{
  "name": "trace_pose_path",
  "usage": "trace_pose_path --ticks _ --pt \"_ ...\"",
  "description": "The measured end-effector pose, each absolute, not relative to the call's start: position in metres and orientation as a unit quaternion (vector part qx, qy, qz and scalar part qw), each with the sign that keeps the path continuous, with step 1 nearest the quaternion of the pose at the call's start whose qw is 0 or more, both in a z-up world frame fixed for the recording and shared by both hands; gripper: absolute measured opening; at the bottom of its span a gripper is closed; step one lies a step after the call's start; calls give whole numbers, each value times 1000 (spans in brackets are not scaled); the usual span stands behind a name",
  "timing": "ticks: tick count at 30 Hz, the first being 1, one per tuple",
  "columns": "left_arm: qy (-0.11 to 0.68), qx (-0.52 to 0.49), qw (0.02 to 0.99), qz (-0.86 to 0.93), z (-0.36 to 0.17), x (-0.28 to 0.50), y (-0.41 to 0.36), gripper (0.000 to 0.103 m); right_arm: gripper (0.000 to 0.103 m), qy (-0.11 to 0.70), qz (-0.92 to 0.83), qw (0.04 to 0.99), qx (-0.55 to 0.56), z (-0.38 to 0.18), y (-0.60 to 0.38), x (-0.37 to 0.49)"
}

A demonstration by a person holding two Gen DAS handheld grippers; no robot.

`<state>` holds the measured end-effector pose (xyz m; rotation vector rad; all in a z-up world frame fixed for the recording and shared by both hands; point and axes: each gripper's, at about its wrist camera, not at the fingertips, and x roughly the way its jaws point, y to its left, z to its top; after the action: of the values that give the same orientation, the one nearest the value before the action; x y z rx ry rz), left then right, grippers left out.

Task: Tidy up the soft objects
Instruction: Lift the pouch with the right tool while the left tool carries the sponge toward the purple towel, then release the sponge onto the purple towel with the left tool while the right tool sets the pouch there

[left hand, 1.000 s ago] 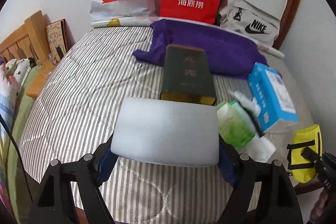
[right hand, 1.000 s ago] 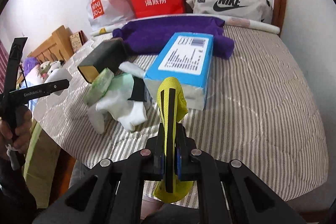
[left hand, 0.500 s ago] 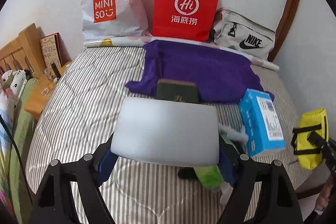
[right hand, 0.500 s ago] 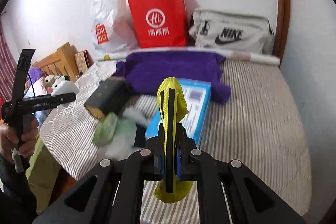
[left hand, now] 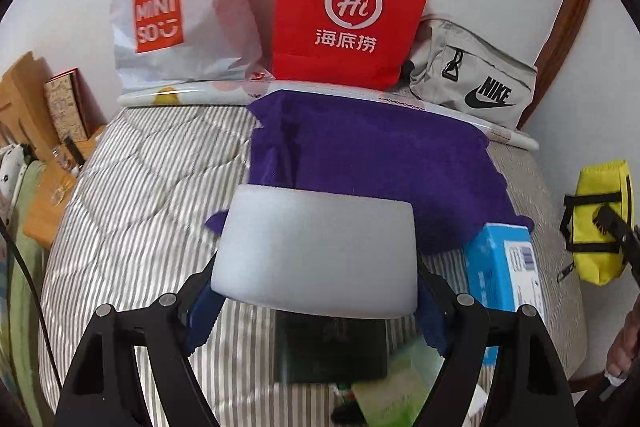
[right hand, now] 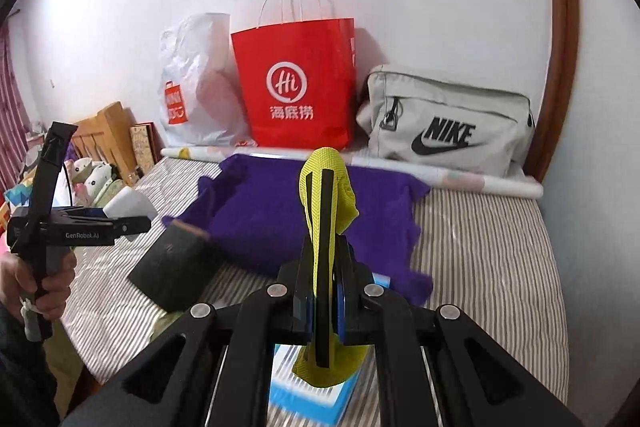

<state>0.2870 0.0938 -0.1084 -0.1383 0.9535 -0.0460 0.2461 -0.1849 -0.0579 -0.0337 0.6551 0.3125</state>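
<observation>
My left gripper [left hand: 316, 291] is shut on a white foam block [left hand: 316, 251], held above the striped bed [left hand: 132, 195]; the same block [right hand: 128, 205] shows in the right wrist view at the left. My right gripper [right hand: 322, 291] is shut on a yellow pouch with black straps [right hand: 326, 207], also seen as a yellow pouch [left hand: 600, 219] at the right edge of the left wrist view. A purple cloth [left hand: 368, 163] lies spread at the back of the bed. A dark green box [left hand: 332, 351] sits under the foam block.
A blue carton [left hand: 500, 275] and green packets [left hand: 396, 387] lie on the bed's near right. Against the wall stand a white plastic bag [left hand: 180, 11], a red paper bag [left hand: 348, 11] and a grey Nike bag [left hand: 472, 83]. A wooden headboard [right hand: 108, 135] and plush toys are left.
Both grippers have risen and moved toward the bags at the wall, each keeping its object. The dark box and green packets have slid down under the foam block in the left wrist view.
</observation>
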Motion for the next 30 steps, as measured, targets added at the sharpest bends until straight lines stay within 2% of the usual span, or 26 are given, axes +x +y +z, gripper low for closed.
trace_pose_path --ticks 13,30 --pt "466 -20 884 -32 -127 379 83 80 8 357 147 922 -31 -92 -182 342" --pt "516 -18 854 -68 -171 480 74 80 8 417 141 896 -59 -144 -176 403"
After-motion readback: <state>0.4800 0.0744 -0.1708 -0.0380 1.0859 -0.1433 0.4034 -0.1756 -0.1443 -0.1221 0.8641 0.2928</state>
